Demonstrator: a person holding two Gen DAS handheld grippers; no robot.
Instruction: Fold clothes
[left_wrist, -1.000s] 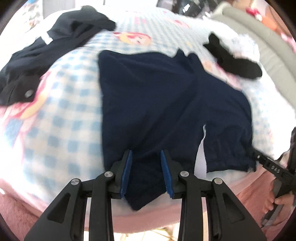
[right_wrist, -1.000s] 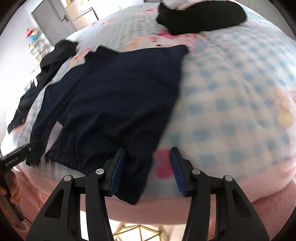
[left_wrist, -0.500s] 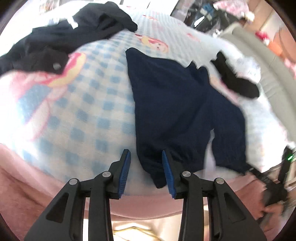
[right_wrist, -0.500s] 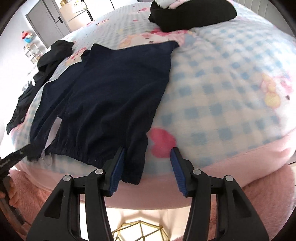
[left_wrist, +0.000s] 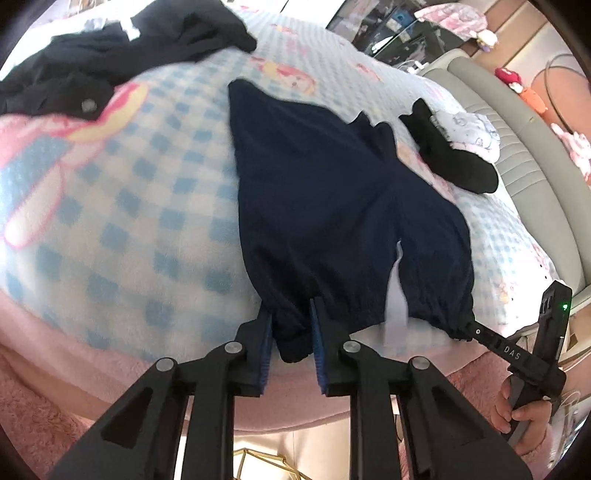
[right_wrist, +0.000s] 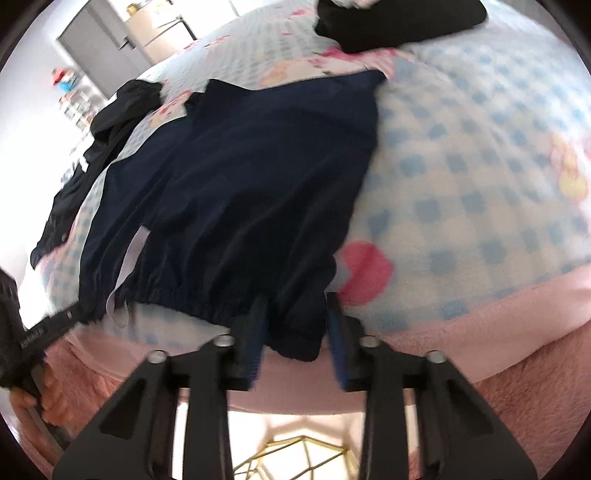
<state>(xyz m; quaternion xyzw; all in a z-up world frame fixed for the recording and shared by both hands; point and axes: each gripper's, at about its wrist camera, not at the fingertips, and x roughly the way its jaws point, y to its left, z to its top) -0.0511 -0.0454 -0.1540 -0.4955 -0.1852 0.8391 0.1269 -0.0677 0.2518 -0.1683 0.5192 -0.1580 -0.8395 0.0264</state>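
A bed filled both views, covered by a blue-and-white checked blanket with cartoon prints and a pink fleece border along its near edge. Spread flat across the middle of the blanket lay dark navy shorts, with the gathered elastic waistband nearest the cameras and the two legs reaching toward the far side. A strip of white lining showed at a slit near the waistband. On the far left of the bed sat a heap of black clothes, well apart from the shorts. At the far right lay a smaller black garment, beside a pale printed pillow. The left gripper was at the waistband's left corner, its blue-padded jaws standing on either side of a hanging fold of the fabric with the cloth between them; whether they pressed it tight could not be told. The right gripper was at the waistband's right corner, jaws likewise straddling the drooping fabric, blurred, so the grip could not be judged. A hand held the right gripper's handle at the left view's right edge, and another hand held the left gripper's handle at the right view's left edge.
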